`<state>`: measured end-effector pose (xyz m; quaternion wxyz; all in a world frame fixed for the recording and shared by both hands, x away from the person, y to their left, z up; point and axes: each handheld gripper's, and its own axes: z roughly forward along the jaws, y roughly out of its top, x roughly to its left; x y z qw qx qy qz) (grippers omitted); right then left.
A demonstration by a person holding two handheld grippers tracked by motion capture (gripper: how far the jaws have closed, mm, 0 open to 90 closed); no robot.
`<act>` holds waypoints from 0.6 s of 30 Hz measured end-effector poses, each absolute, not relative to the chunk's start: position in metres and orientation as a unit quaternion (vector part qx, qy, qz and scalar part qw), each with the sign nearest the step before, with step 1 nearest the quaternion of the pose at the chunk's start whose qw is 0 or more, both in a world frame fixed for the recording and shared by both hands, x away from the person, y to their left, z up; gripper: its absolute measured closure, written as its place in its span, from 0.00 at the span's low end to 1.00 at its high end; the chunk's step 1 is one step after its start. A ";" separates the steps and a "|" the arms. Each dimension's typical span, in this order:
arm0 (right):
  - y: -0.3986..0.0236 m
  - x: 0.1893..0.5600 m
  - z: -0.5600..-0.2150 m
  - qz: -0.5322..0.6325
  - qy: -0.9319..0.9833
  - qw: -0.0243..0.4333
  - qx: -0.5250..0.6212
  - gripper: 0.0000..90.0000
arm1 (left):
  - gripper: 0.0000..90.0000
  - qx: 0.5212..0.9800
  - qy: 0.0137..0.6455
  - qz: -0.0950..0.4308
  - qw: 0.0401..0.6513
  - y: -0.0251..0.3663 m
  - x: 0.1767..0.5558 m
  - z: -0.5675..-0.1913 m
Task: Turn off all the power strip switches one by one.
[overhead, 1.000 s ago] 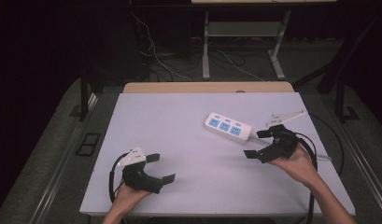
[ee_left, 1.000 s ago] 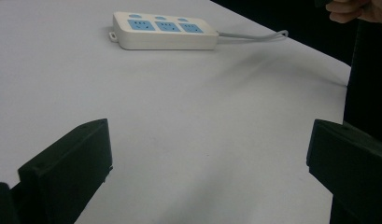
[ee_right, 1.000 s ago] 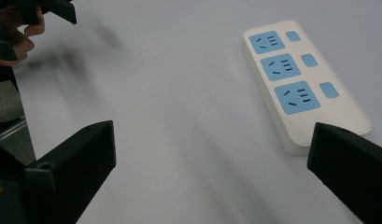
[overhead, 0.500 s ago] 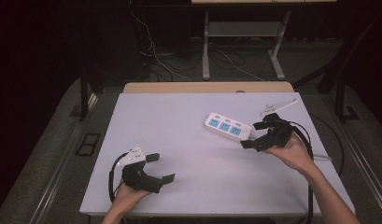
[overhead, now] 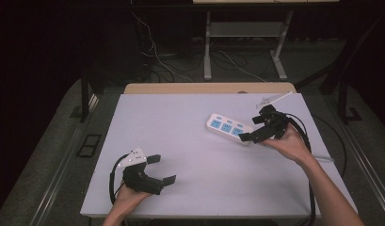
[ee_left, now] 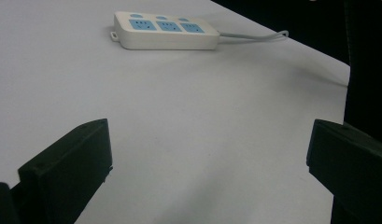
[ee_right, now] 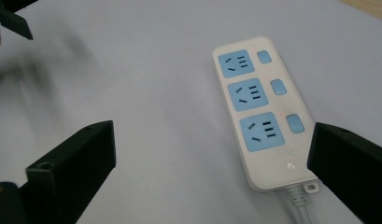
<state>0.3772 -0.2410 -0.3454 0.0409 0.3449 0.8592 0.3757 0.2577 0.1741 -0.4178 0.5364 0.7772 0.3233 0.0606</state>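
Status: the work in hand concerns the power strip (overhead: 229, 128), a white unit with three blue sockets and three blue switches; it lies flat on the table (overhead: 190, 113), right of centre and toward the far edge, its long axis running diagonally; its grey cord (ee_left: 254, 36) leaves the end nearest the right gripper (overhead: 257, 128).

Right gripper: held at the cord end of the strip, jaws spread wide; in the right gripper view the strip (ee_right: 265, 116) sits between the two jaws, closer to the right-hand one; the jaws hold nothing, and whether either one touches the casing cannot be told. By judgement, the approach is near complete and the grasp itself is not yet made; closing on the casing, and whatever handling comes after, remain.

Left gripper (overhead: 156, 169): held low over the near left part of the table, well apart from the strip; jaws wide open and empty; in the left gripper view the strip (ee_left: 165, 30) lies far ahead across bare table surface.

Surroundings: a thin white piece (overhead: 274, 98), too small to identify, lies at the far right corner just beyond the right gripper; cables (overhead: 152, 54) lie on the dark floor behind the table.

Obstructions: nothing lies between the open jaws and the strip; the cord, trailing toward the right hand, is the one item judged likely to foul a grasp at that end.
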 end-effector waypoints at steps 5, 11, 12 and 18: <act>-0.240 0.385 -0.346 0.370 0.859 0.042 0.350 0.01 | 0.00 0.778 0.323 0.060 0.536 0.174 0.258 -0.418; -0.239 0.395 -0.347 0.369 0.857 0.044 0.356 0.01 | 0.00 0.778 0.322 0.059 0.536 0.173 0.259 -0.419; -0.239 0.398 -0.348 0.368 0.856 0.044 0.360 0.01 | 0.00 0.778 0.322 0.059 0.536 0.173 0.259 -0.419; -0.239 0.409 -0.352 0.369 0.850 0.049 0.372 0.01 | 0.00 0.777 0.323 0.058 0.537 0.174 0.259 -0.419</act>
